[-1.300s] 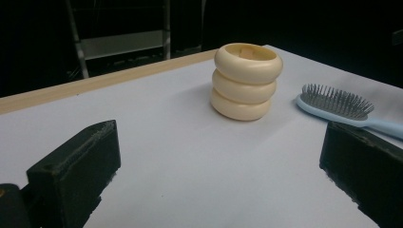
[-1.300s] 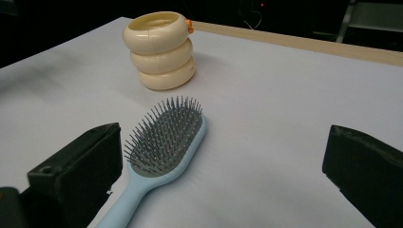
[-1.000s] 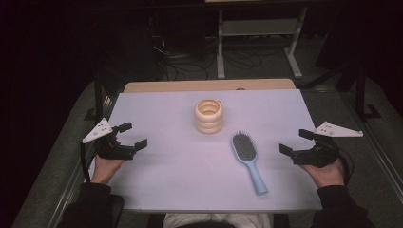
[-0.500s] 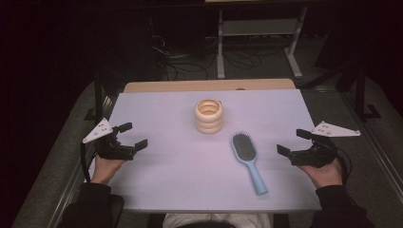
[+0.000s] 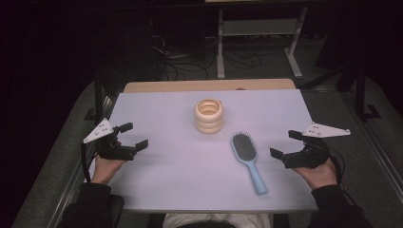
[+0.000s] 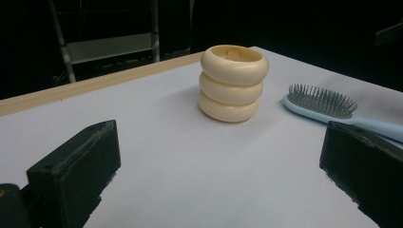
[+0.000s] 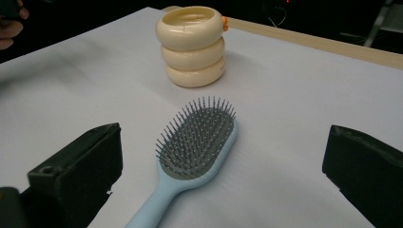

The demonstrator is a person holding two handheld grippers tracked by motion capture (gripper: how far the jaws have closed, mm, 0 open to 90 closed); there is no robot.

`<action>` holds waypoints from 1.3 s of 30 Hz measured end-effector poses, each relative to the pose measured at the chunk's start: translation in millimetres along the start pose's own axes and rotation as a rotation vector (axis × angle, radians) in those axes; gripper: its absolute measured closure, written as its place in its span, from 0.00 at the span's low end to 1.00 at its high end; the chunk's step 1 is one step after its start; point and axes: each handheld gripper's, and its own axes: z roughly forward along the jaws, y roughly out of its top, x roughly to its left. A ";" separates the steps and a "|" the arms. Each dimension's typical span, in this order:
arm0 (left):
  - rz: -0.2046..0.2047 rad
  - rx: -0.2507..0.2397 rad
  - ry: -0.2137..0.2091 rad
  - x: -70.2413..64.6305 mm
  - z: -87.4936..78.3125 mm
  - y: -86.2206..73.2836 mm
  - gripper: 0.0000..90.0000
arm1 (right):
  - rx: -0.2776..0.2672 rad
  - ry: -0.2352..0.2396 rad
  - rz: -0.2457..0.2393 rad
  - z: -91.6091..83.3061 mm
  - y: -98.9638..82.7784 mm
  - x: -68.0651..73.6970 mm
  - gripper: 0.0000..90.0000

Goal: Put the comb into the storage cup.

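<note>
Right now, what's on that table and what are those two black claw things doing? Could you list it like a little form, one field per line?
Table: pale sheet over a wooden top
Holder: cream ringed cup, upright, near the far middle
Brush: light blue hairbrush, lying bristles up, handle toward the person, apart from the cup
Left gripper: jaws open, holding nothing, at the table's left edge
Right gripper: jaws open, holding nothing, just right of the brush, not touching it

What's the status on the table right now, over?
Left gripper open, empty, at left edge. Right gripper open, empty, beside the hairbrush. Ringed cup upright mid-table. Nothing between.
</note>
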 end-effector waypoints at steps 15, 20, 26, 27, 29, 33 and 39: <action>-0.004 0.002 -0.007 -0.1 0.5 -0.1 0.00 | 0.041 0.054 -0.032 8.4 2.3 11.2 0.04; -0.005 0.002 -0.007 -0.1 0.7 -0.1 0.00 | 0.051 0.067 -0.042 10.5 3.0 14.4 0.06; -0.004 0.005 -0.009 -0.1 0.8 -0.1 0.00 | 0.065 0.079 -0.052 13.1 3.5 18.0 0.09; -0.004 0.005 -0.008 -0.1 0.9 -0.1 0.00 | 0.066 0.082 -0.052 13.4 3.6 18.5 0.09; -0.004 0.005 -0.009 -0.1 0.9 -0.1 0.00 | 0.068 0.089 -0.054 14.1 3.8 19.3 0.10; 0.000 0.010 -0.009 -0.1 1.3 -0.2 0.00 | 0.078 0.097 -0.065 15.3 4.1 21.8 0.16; 0.000 0.001 -0.006 -0.2 0.5 0.1 0.00 | 0.098 0.118 -0.087 17.2 6.3 28.1 0.33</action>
